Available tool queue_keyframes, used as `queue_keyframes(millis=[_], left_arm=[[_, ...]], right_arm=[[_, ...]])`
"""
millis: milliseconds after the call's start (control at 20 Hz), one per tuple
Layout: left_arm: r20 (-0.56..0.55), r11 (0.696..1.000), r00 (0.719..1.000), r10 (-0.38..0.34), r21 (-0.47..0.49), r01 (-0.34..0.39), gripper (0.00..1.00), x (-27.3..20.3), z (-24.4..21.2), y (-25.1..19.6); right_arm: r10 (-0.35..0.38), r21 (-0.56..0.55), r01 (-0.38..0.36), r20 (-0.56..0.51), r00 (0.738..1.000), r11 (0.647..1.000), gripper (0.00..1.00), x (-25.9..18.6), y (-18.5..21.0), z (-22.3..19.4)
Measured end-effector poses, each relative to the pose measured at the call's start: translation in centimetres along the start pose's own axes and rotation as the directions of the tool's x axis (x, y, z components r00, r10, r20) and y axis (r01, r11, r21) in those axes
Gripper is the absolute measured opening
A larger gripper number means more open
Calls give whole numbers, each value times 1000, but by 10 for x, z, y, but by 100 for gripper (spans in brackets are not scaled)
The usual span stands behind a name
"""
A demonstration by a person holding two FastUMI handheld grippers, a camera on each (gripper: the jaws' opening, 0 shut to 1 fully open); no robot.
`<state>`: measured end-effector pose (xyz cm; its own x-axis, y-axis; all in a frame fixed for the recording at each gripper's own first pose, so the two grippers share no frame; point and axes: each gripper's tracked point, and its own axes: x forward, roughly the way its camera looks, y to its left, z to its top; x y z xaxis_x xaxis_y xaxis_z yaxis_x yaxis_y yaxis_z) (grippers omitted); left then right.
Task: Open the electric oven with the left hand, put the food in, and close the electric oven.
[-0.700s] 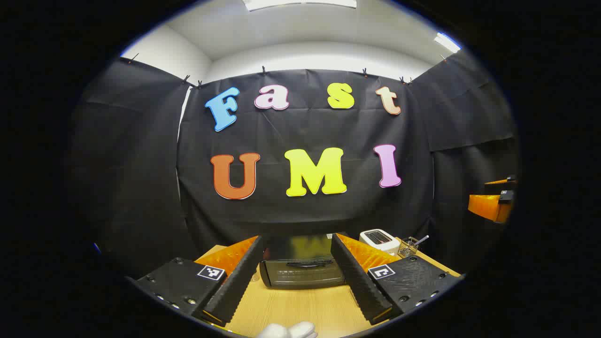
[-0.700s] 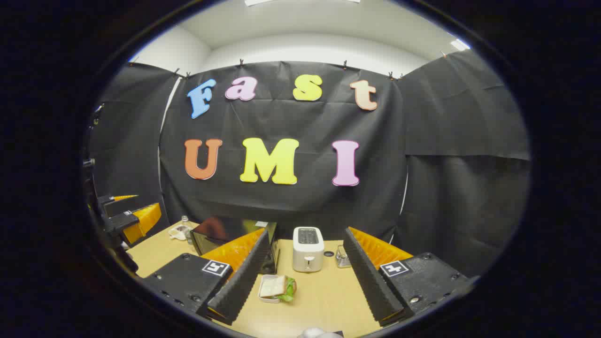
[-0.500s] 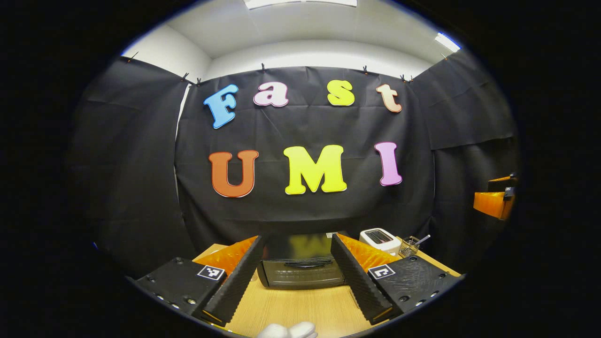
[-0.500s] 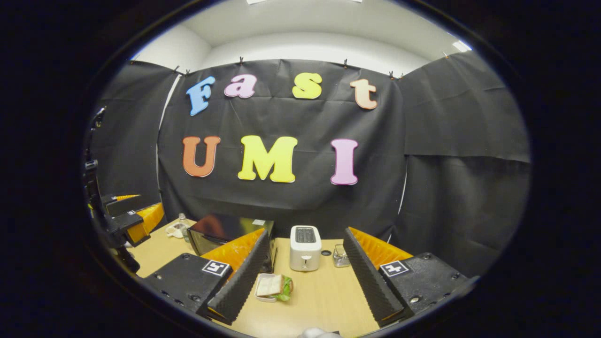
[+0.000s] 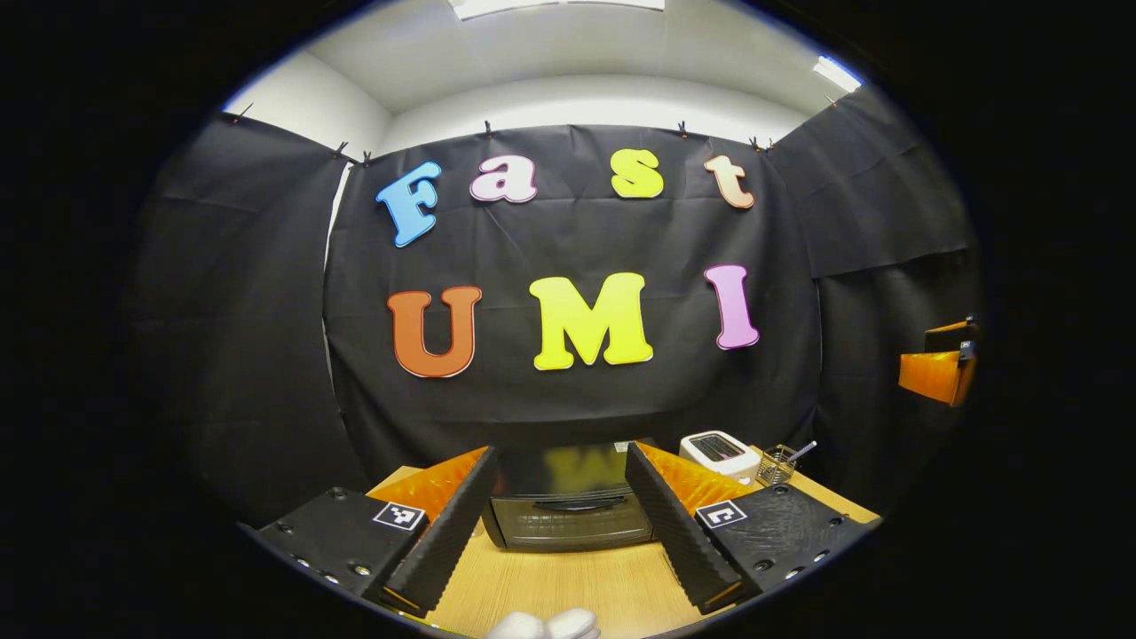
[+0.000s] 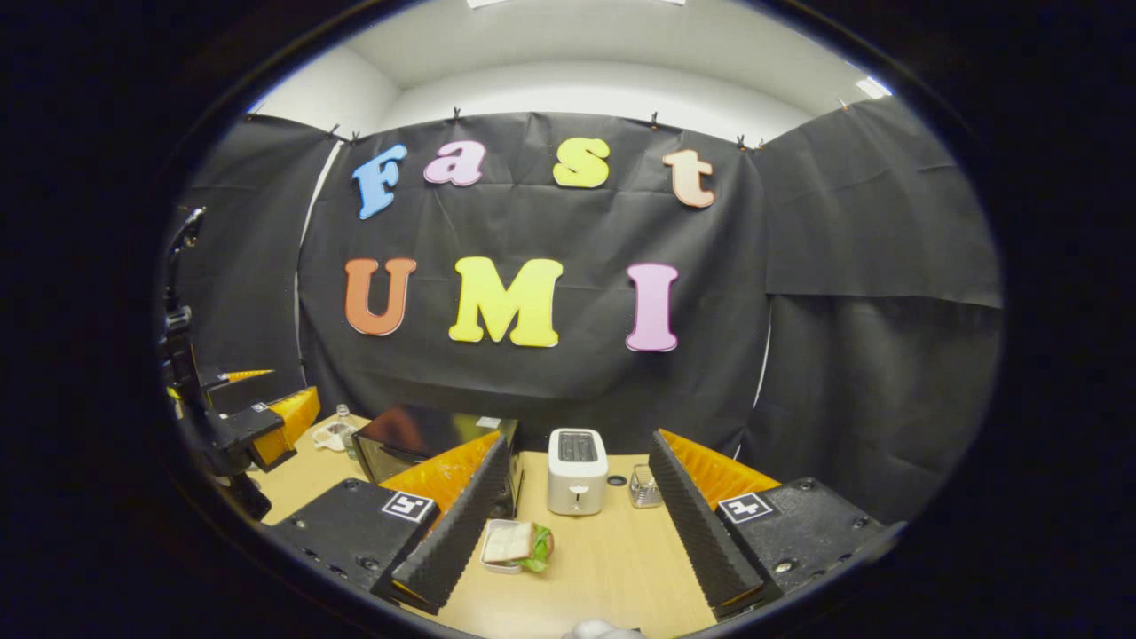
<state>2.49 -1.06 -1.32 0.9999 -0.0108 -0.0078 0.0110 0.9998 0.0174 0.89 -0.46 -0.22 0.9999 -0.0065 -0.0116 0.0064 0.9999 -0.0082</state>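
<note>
1. Fingers of the left gripper (image 5: 561,541) stand wide apart and hold nothing. They frame the electric oven (image 5: 568,510), which sits on the wooden table (image 5: 568,586) straight ahead of them.
2. Right gripper (image 6: 572,541) also has its jaws wide and empty. It hovers above the table in front of the oven's right side.
3. Food, a sandwich (image 6: 524,541) on a small white tray (image 6: 493,548), lies on the table just in front of the oven's right front corner and between the right gripper's fingers.
4. Oven door is closed, with its dark handle (image 5: 577,502) across the upper part of the door. My judgement is that the task is at its start: the left gripper is not yet touching the handle.
5. Beyond, to the right of the oven, a white toaster (image 6: 577,482) stands, and further right a small wire basket (image 6: 645,488). Left of the oven some small clear things lie, too small to name.
6. Risks, as I judge them:
   - The handle is thin and low, so the fingers may slip off it or only push the oven backward.
   - The door probably swings down toward the sandwich, so it may hit the tray.
   - The sandwich is soft and layered, so a hard squeeze can break it.
</note>
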Motion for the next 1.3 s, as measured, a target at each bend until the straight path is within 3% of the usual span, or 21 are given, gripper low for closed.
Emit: queue_keyframes(millis=[400,800,900,1050,1100,1150,1300], left_arm=[[-130,1000,991,-13,-12,12,95,86,-84,-19],[-297,1000,955,8,31,1,95,181,-175,-20],[-342,1000,940,5,30,6,96,189,-193,-27],[-327,999,945,6,36,6,96,197,-194,-31],[-325,1000,946,0,18,6,95,197,-194,-34],[-337,1000,941,-9,-10,6,95,195,-199,-35],[-329,1000,944,-13,-11,9,96,187,-199,-37]], right_arm=[[-52,-33,51,-32,998,998,95,-8,-18,-6],[-101,-59,96,-93,991,994,95,-15,-31,-18],[-104,-53,99,-107,989,994,96,-14,-31,-21],[-109,-55,103,-115,987,993,95,-13,-34,-23],[-111,-52,105,-113,987,993,100,-14,-35,-23],[-112,-48,107,-116,987,993,96,-15,-36,-24],[-116,-42,112,-118,986,993,96,-16,-41,-29]])
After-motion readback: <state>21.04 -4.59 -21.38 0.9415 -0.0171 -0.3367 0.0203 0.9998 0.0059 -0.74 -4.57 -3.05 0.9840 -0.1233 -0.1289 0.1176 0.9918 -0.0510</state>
